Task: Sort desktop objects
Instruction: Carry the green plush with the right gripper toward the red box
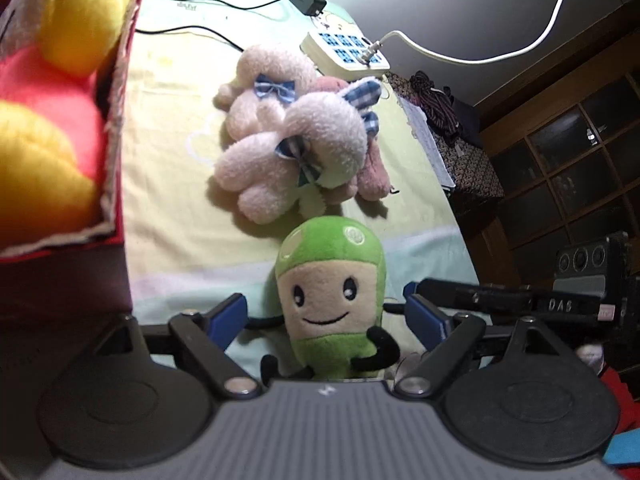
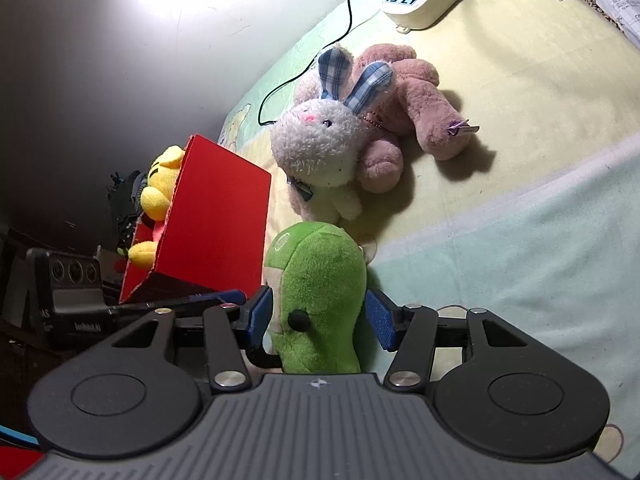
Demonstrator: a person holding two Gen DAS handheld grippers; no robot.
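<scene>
Green plush toy (image 1: 332, 300): upright on bed sheet (image 2: 520, 260), beside red box (image 2: 216, 220); likely light, soft, squashy, non-fragile. Best pinched mid-body. Left tool (image 1: 332, 316) and right tool (image 2: 320, 316) both spread, flanking it, not yet pinching.

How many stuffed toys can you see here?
4. A green toy sits between the jaws, a white bunny lies beyond it, a pink toy rests against the bunny, and a yellow toy fills the red box. More may be hidden there.

text: "DAS" | on: other gripper's black body (image 1: 566, 305)
</scene>
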